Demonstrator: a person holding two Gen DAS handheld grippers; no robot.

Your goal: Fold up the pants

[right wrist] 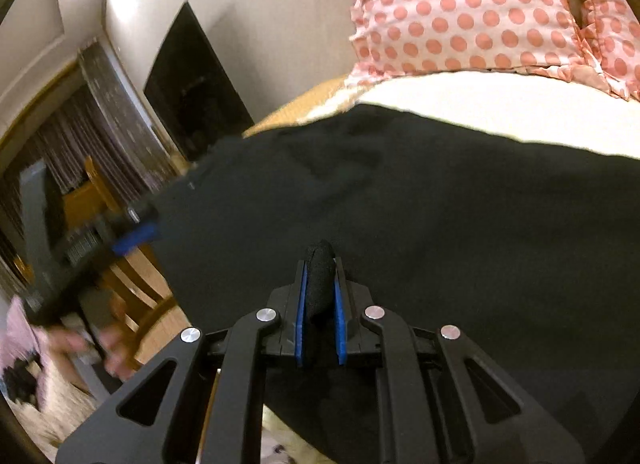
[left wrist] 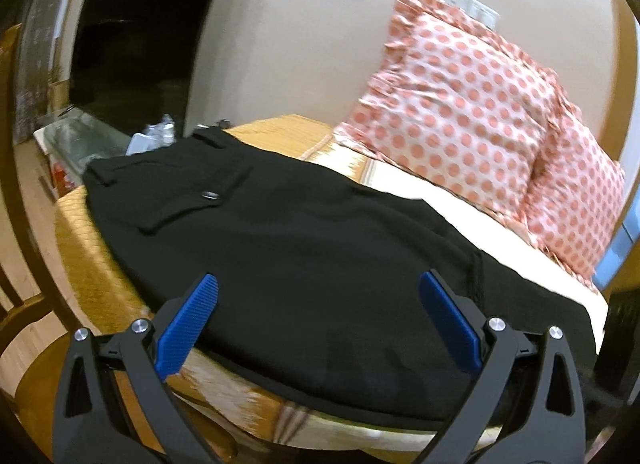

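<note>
The right gripper (right wrist: 319,284) is squeezed tight on a bunched fold of the black pants (left wrist: 304,248). The left gripper (left wrist: 320,304) is wide open, holding nothing, just above the near edge. The pants lie long-ways across the bed (left wrist: 92,264), waistband far left, beside spotty pillows (left wrist: 460,112).

The left wrist view looks forward along its own tool (left wrist: 318,318) from the near edge of the bed (left wrist: 80,232), low and close, facing the dotted pillows (left wrist: 460,104) and the wall. The right wrist view sits nearer, almost on the black pants (right wrist: 440,204), tilted and facing the same way. Both share the pants (left wrist: 300,232), pillows (right wrist: 480,12) and dark screen (right wrist: 192,92); the right also catches the left tool (right wrist: 134,238).
</note>
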